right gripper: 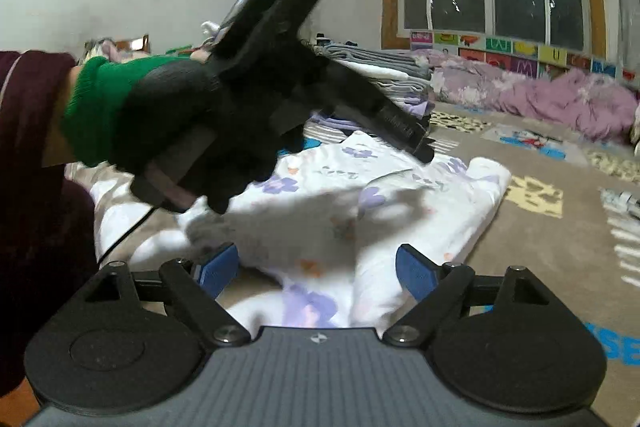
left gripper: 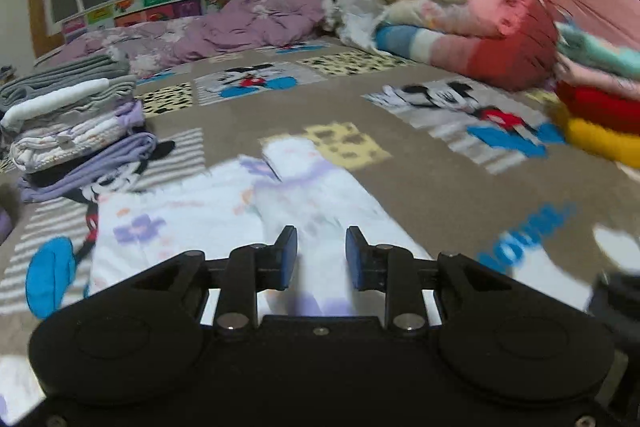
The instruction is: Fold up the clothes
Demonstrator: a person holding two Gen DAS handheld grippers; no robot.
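A white garment [right gripper: 360,211] printed with lilac and orange flowers lies on a brown cartoon-patterned bedspread [left gripper: 400,155], partly doubled over itself, with 1 narrow section running away from the cameras like a sleeve or leg. The cloth looks thin, soft and lightly rumpled. The left gripper [left gripper: 321,253] hangs low over that narrow section, its 2 blue-padded fingers a modest gap apart and holding nothing. The right gripper [right gripper: 316,267] sits just above the garment's near edge, fingers spread wide and empty, probably placed to take hold of cloth. In the right view, a gloved hand [right gripper: 180,131] with a green cuff grips the left tool's handle. A neat stack of folded clothes [left gripper: 76,123] stands at the bed's left side, seemingly where finished pieces go.
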